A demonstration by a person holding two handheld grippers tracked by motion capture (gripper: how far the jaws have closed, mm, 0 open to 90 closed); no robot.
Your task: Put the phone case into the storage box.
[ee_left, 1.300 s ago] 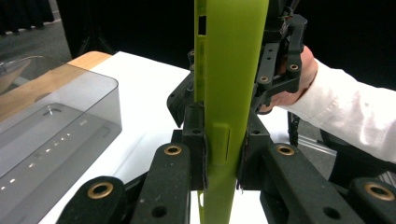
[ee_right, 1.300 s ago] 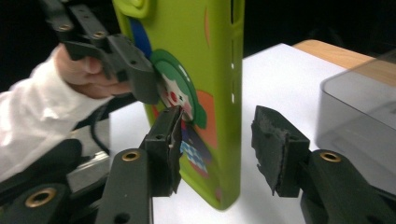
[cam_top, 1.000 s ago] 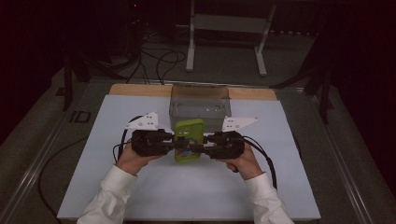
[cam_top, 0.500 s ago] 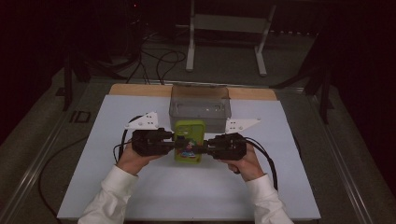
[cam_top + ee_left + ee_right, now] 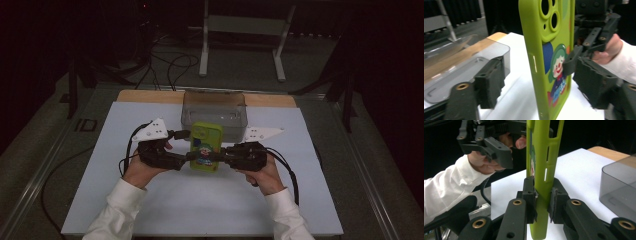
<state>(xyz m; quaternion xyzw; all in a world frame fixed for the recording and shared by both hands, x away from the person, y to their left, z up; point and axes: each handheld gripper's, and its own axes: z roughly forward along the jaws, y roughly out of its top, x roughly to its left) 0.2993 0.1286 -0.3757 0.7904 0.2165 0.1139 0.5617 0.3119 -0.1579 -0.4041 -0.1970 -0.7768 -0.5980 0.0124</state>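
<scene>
The right gripper [image 5: 541, 202] clamps its jaws on the green phone case [image 5: 205, 146], while the left gripper [image 5: 534, 82] straddles it, jaws wide

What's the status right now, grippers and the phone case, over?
Right hand-held gripper shut on the green phone case. Left hand-held gripper open, its jaws either side of the case. Grey bin just behind; nothing blocking.

Green phone case [image 5: 205, 146]: soft lime-green shell with camera cutouts at its far end and a clown cartoon printed on the back. Held above the white table, just in front of the clear grey box [image 5: 214, 111], long axis running near-to-far.
</scene>
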